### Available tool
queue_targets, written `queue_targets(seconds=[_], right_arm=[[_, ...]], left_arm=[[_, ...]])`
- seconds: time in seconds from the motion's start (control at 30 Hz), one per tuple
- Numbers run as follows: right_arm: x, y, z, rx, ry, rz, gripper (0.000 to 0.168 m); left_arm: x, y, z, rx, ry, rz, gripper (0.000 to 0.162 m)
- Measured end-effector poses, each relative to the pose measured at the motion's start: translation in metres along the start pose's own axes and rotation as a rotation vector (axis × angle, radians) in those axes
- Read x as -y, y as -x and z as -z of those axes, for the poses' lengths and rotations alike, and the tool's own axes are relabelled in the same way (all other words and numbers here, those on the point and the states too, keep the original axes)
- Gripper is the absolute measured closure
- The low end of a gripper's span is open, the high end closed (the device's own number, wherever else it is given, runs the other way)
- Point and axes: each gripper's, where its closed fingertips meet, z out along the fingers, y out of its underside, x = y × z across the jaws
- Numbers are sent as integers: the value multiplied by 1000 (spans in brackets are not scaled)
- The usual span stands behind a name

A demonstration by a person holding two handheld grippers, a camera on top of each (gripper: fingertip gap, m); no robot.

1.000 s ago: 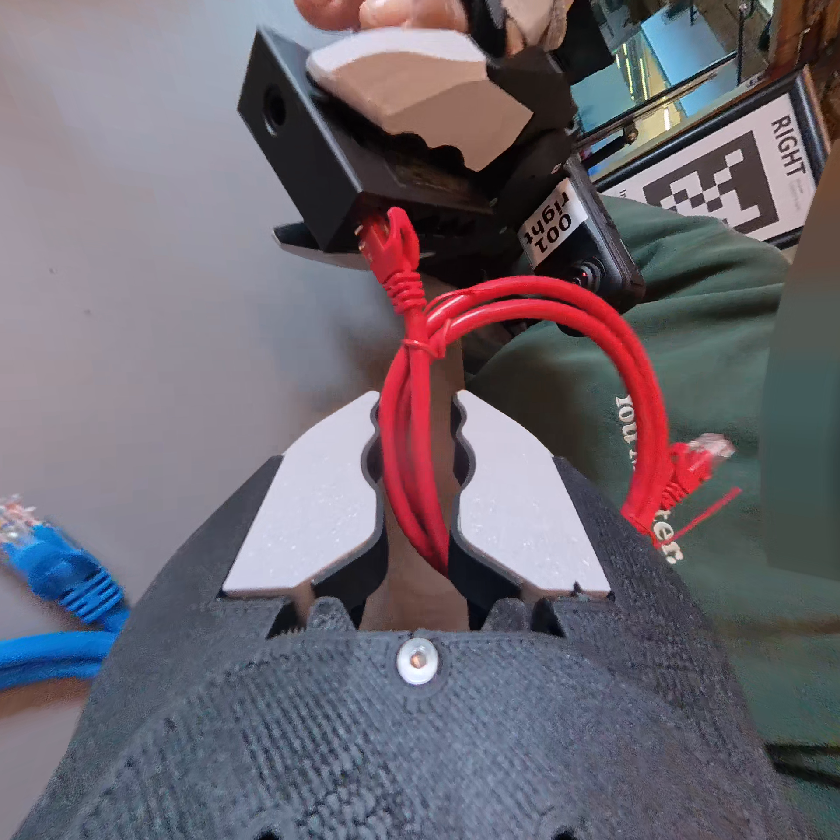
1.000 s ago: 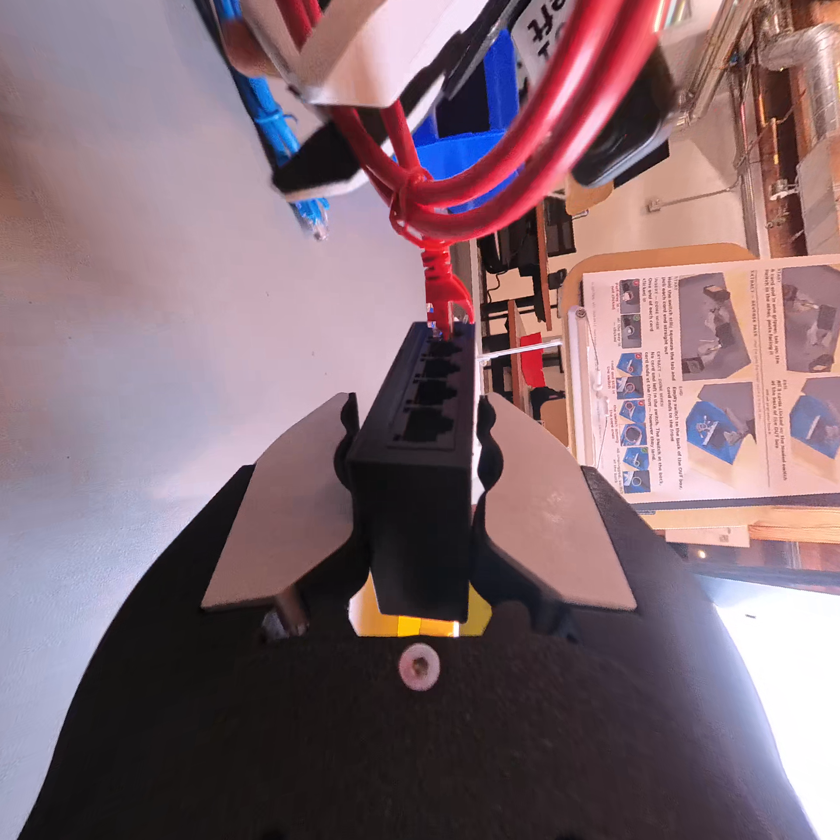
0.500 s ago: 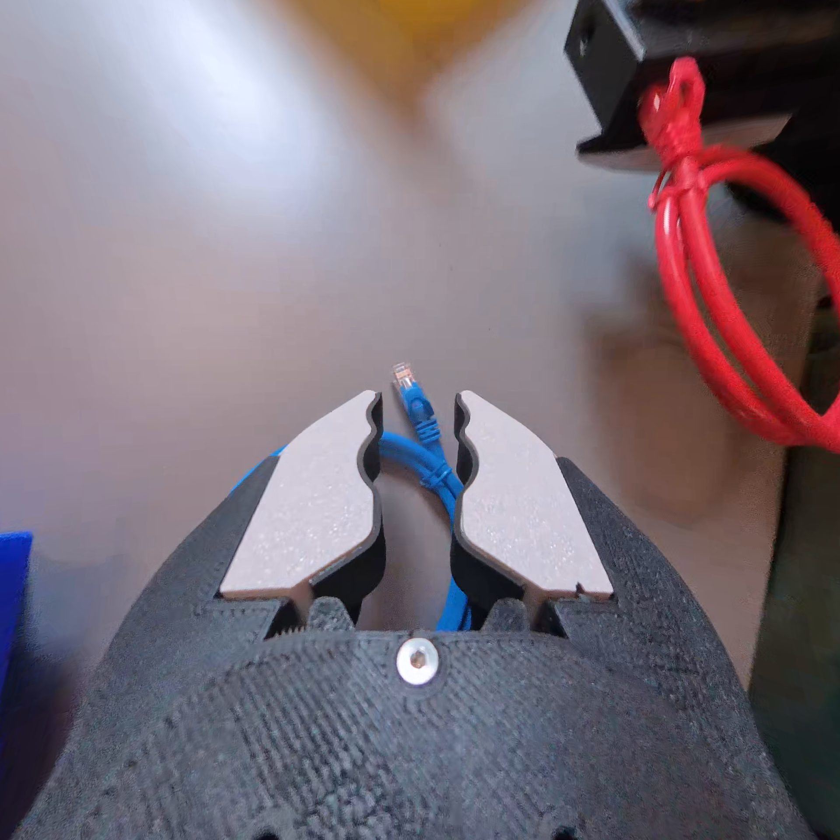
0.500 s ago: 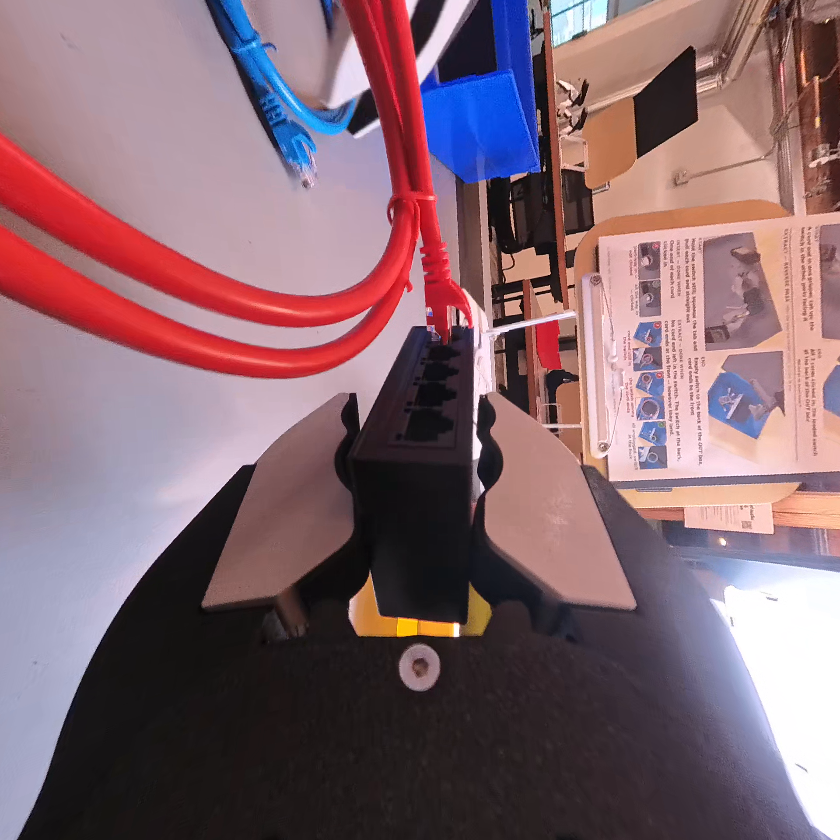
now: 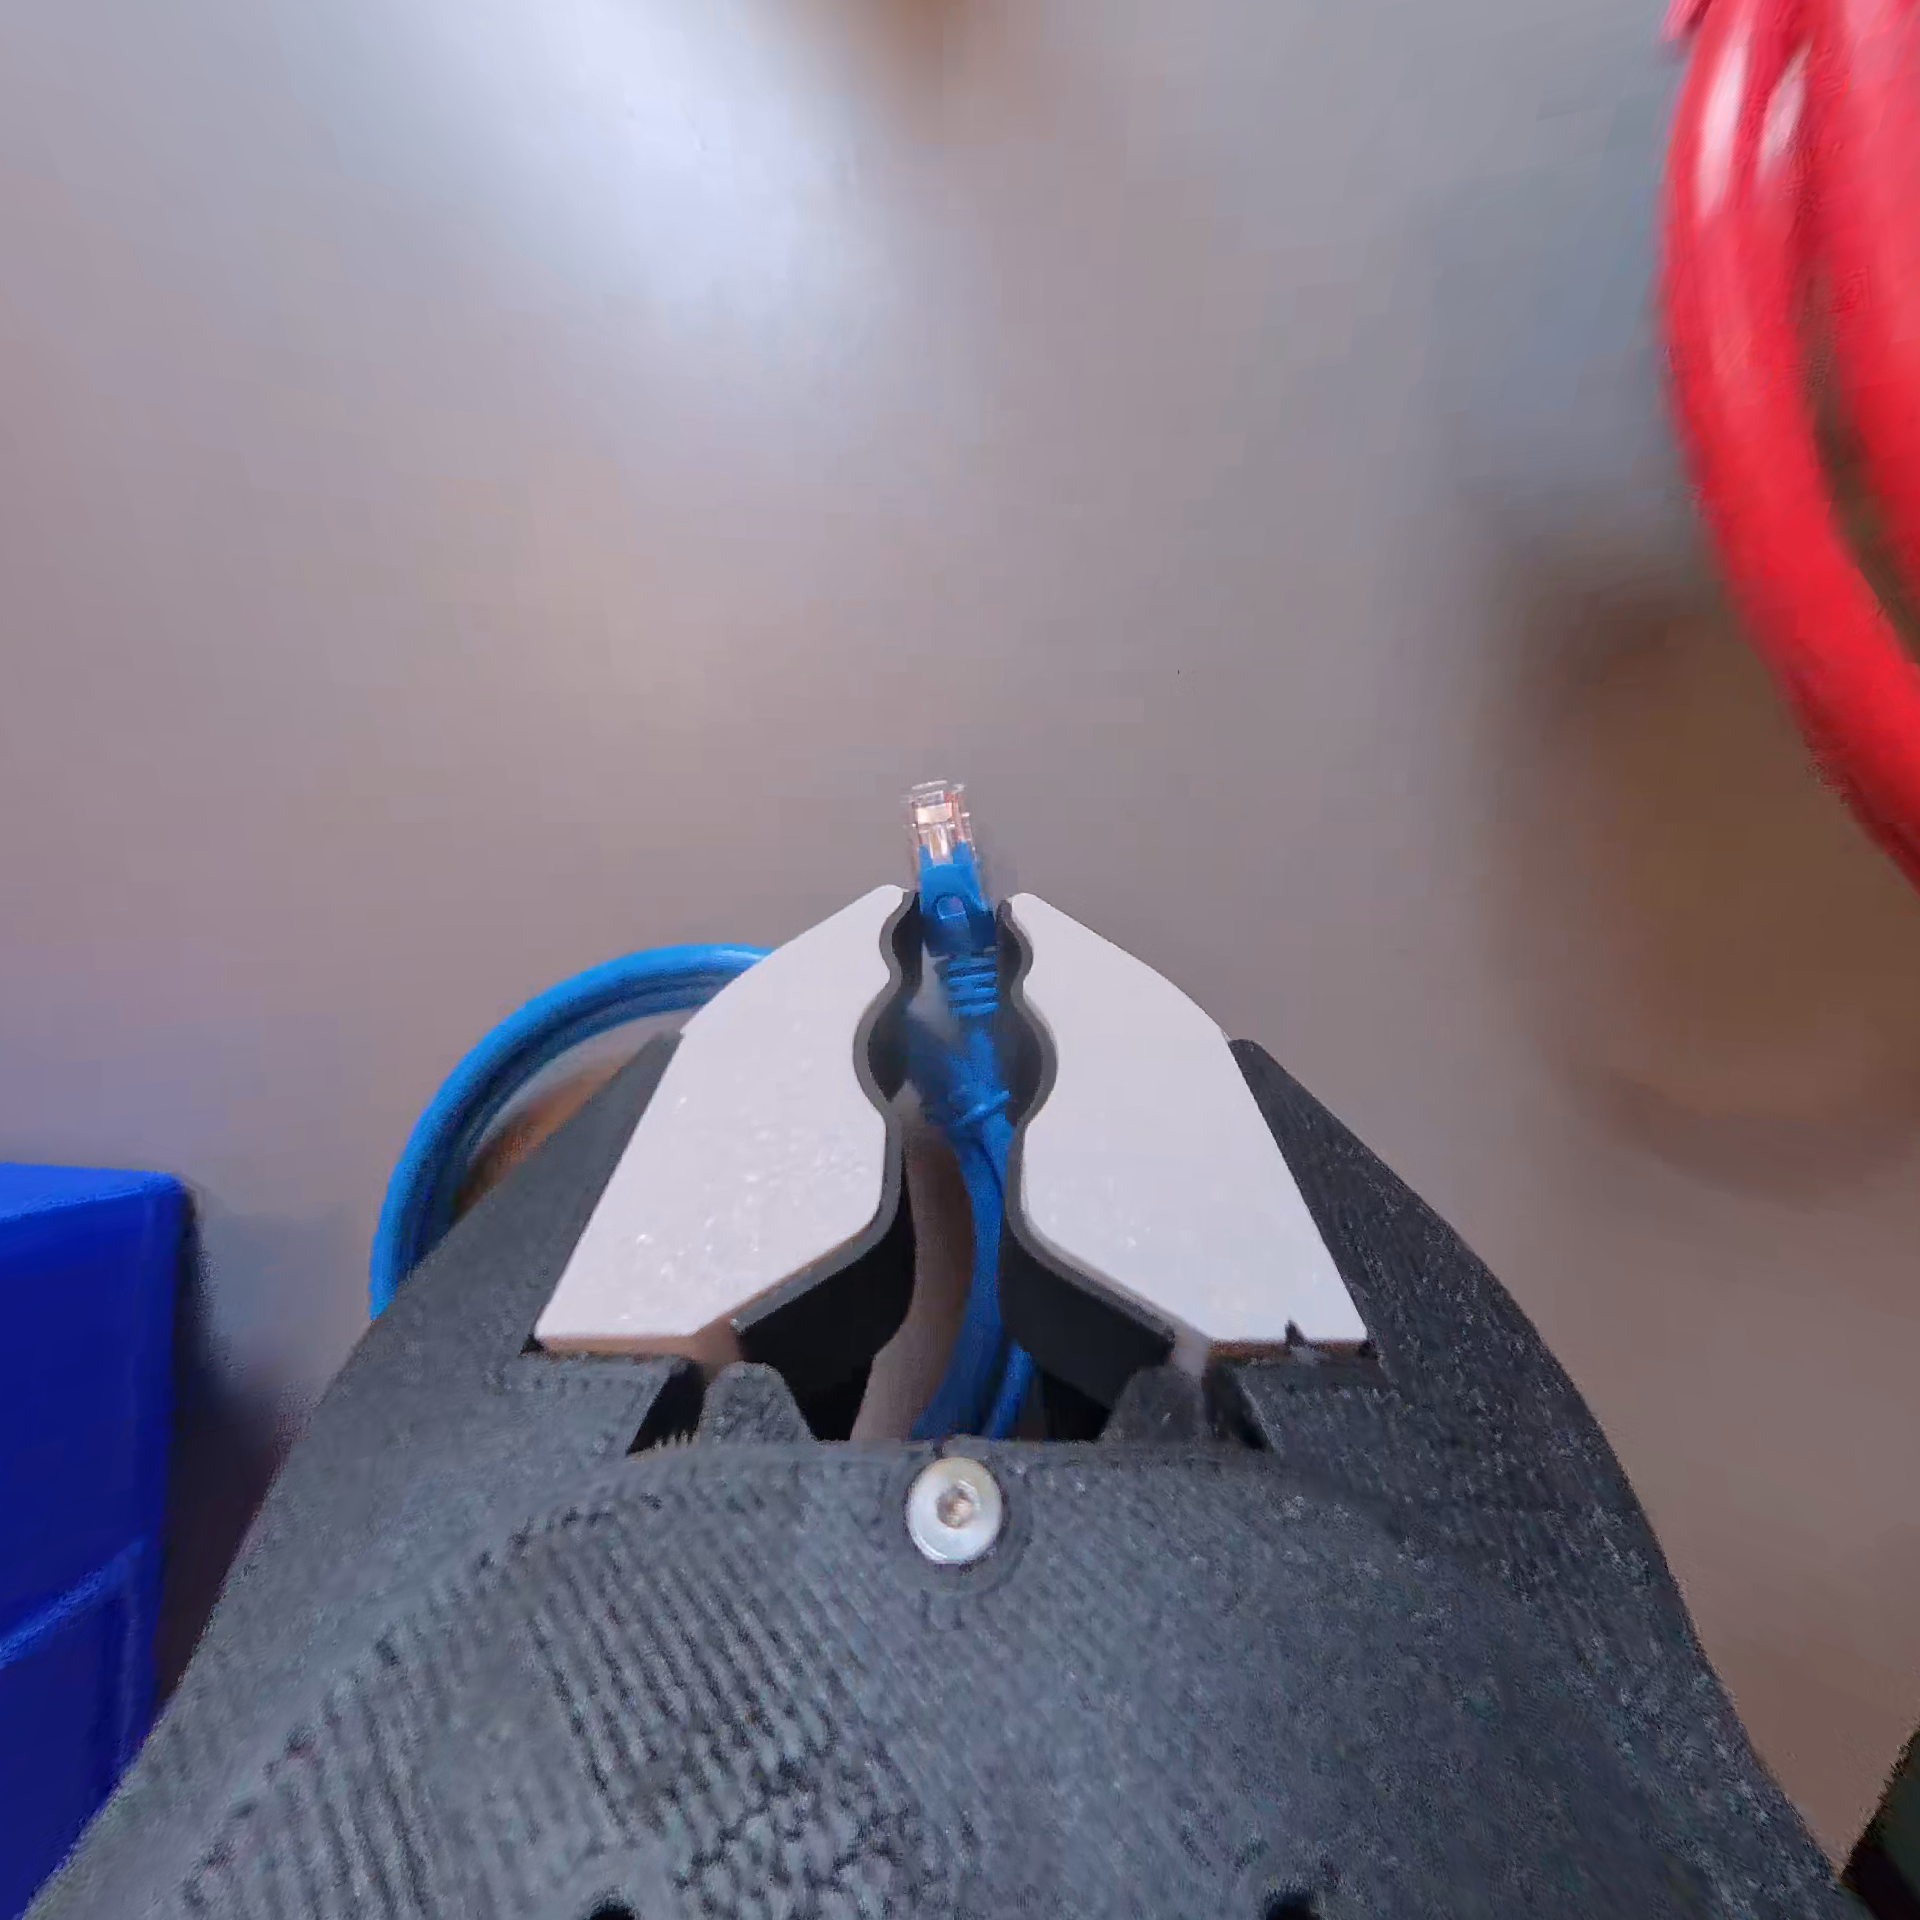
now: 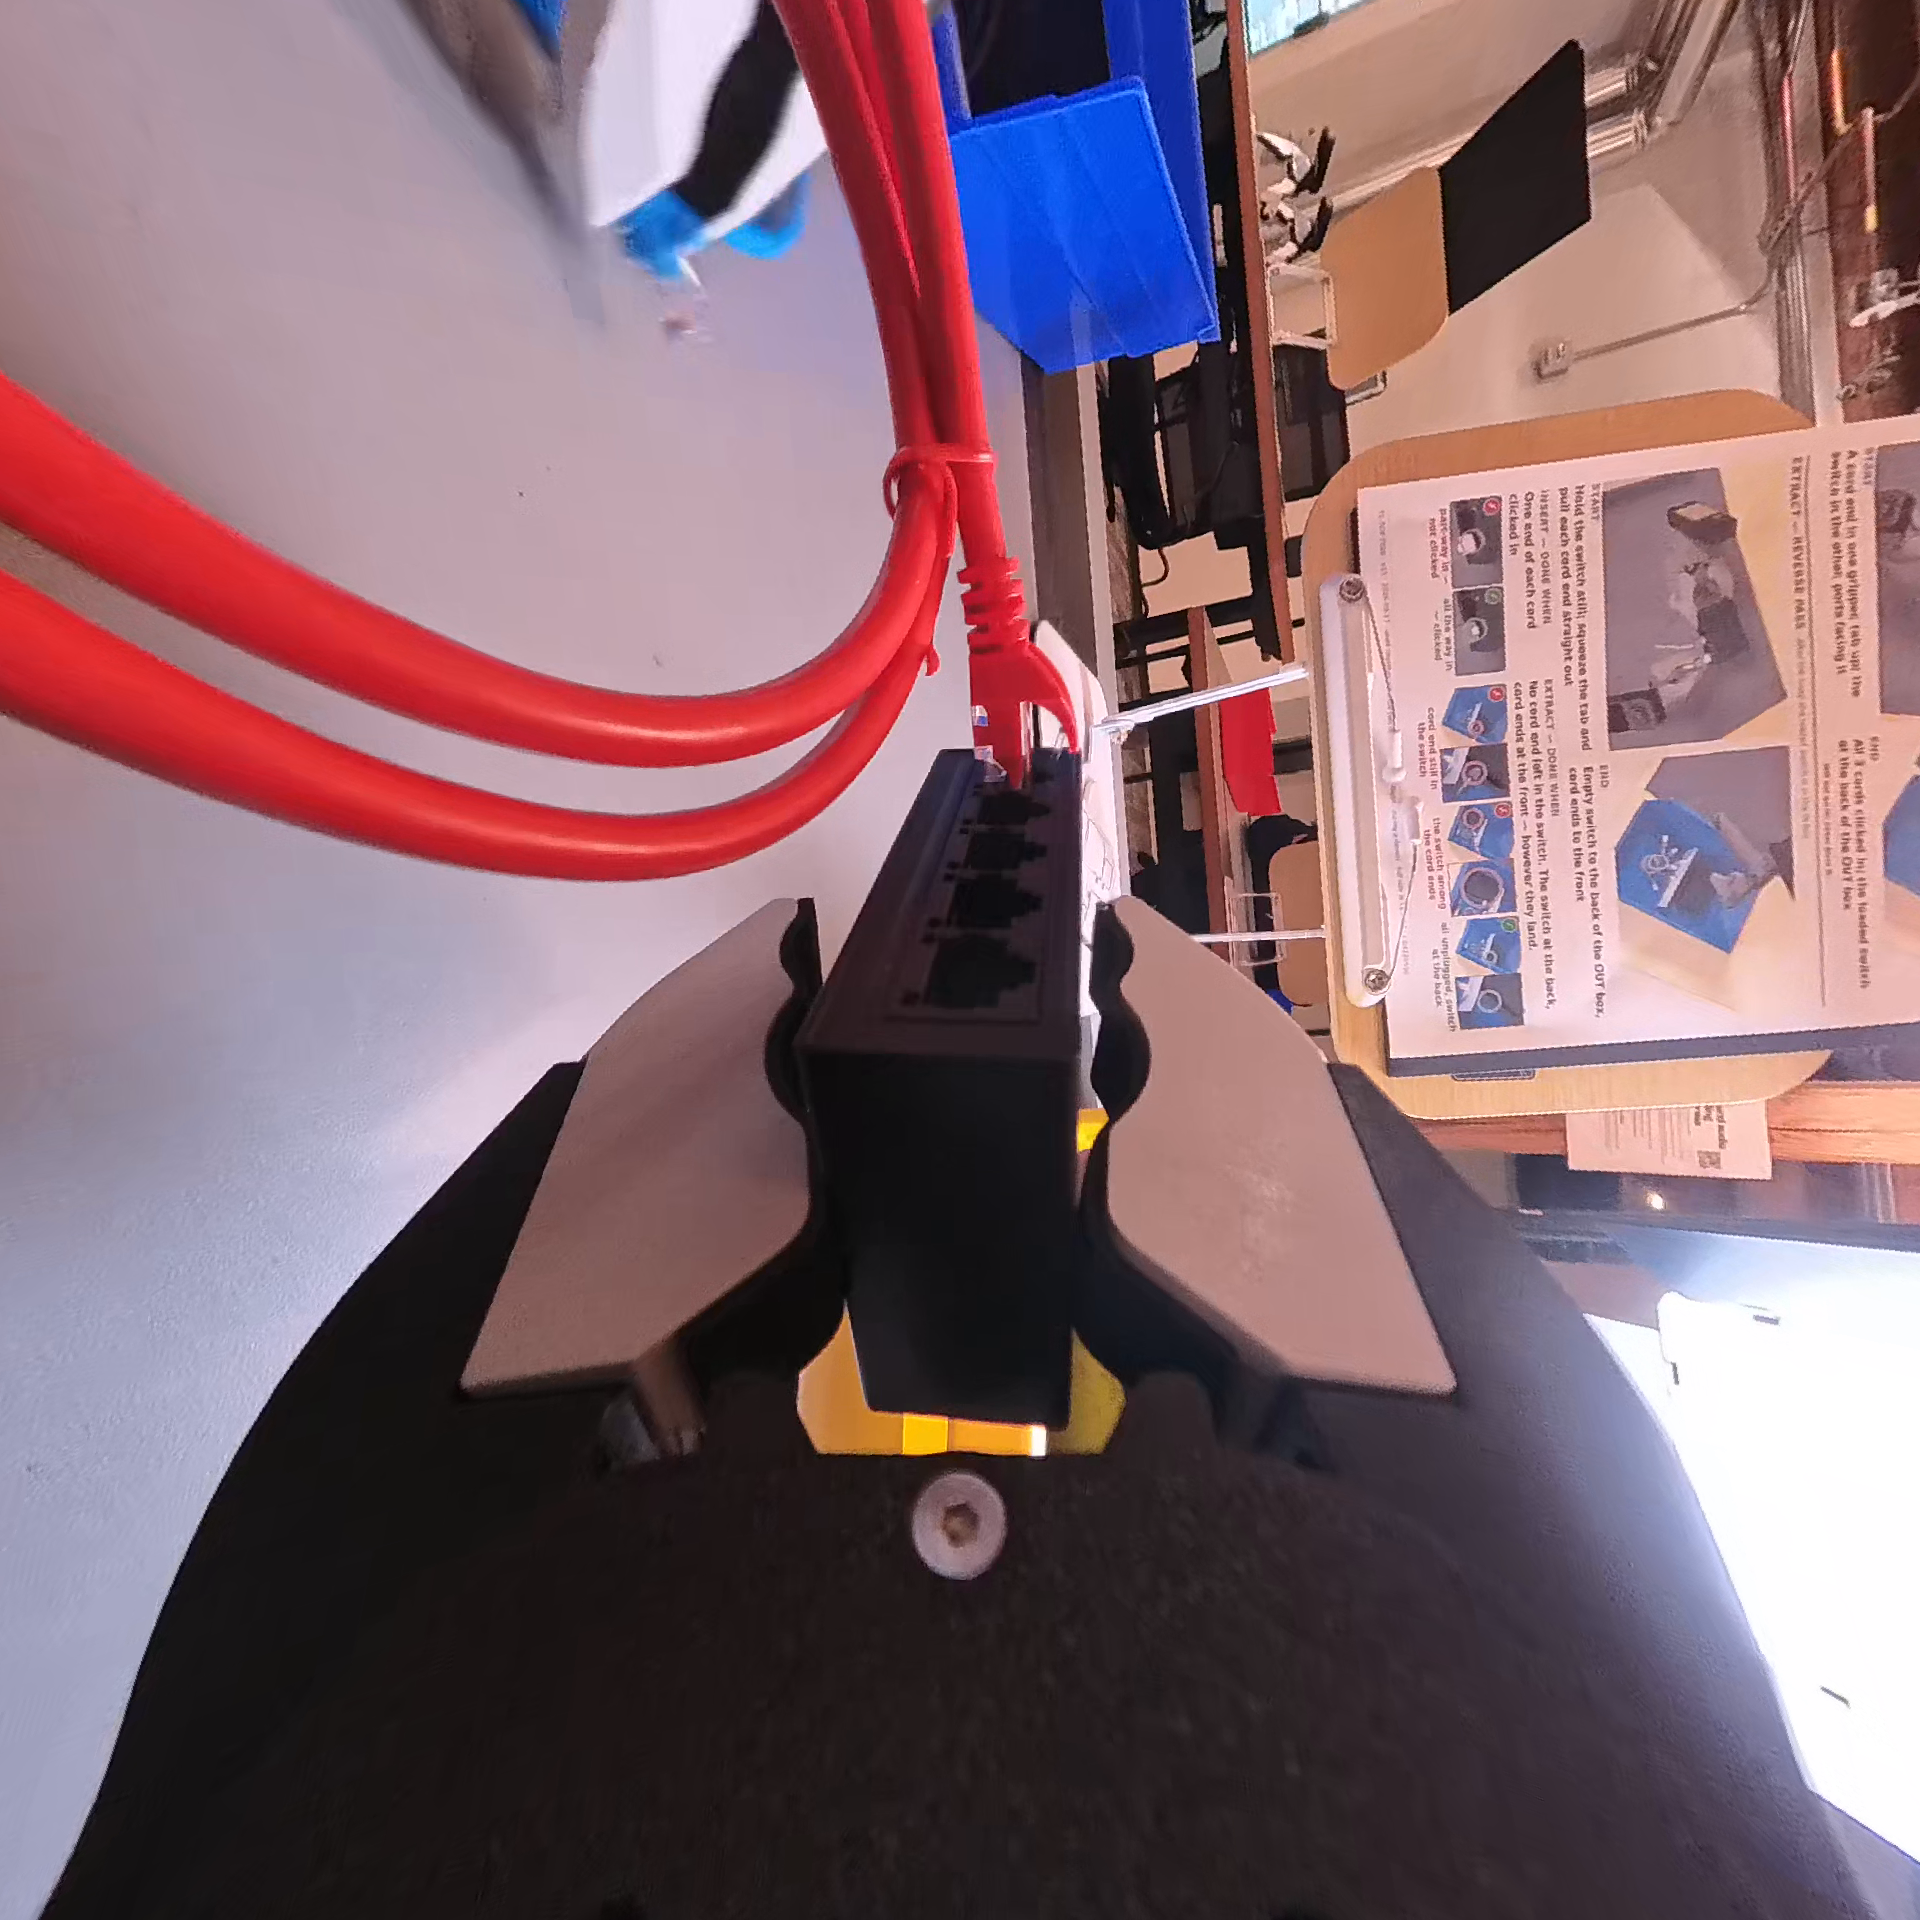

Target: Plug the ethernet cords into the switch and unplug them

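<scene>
In the left wrist view my left gripper (image 5: 954, 902) is shut on the boot of a blue ethernet cord (image 5: 961, 961); its clear plug (image 5: 938, 821) sticks out past the fingertips over the grey table. The cord's coil (image 5: 499, 1070) loops out to the left. In the right wrist view my right gripper (image 6: 951, 920) is shut on a black switch (image 6: 951, 1039), ports facing left. A red ethernet cord (image 6: 997, 613) is plugged into the switch's farthest port, and its loops (image 6: 416, 707) hang across the left. The left gripper with the blue cord (image 6: 675, 177) shows blurred at the top.
A blue bin (image 6: 1081, 218) stands on the table beyond the switch; its corner (image 5: 73, 1455) shows at the lower left of the left wrist view. The red cord (image 5: 1787, 468) crosses that view's right edge. An instruction poster (image 6: 1642, 748) stands at the right.
My left gripper let go of the red cord, moved over to the blue cord on the table and has closed on it just behind the plug. The right gripper still holds the switch.
</scene>
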Motion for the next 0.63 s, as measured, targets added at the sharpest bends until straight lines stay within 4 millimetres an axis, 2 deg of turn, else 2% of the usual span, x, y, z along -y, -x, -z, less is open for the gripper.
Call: queue_targets(seconds=[0.03,0.13,0.2,0.23,0.3,0.4,0.63], right_arm=[[0,1,0,7,2,1,117],[-2,4,-4,28,24,19,117],[-1,8,-8,35,35,38,117],[0,10,-10,38,37,44,117],[4,13,-14,39,41,56,117],[8,18,-16,36,45,82,117],[16,25,-16,41,44,114,117]], left_arm=[[12,0,14,-27,-61,26,149],[55,-14,69,-141,-265,61,150],[71,-32,85,-170,-280,12,149],[77,-45,84,-198,-254,-16,149],[79,-66,66,-223,-155,-68,149],[82,-81,39,-248,-58,-99,150],[81,-79,11,-207,76,-108,150]])
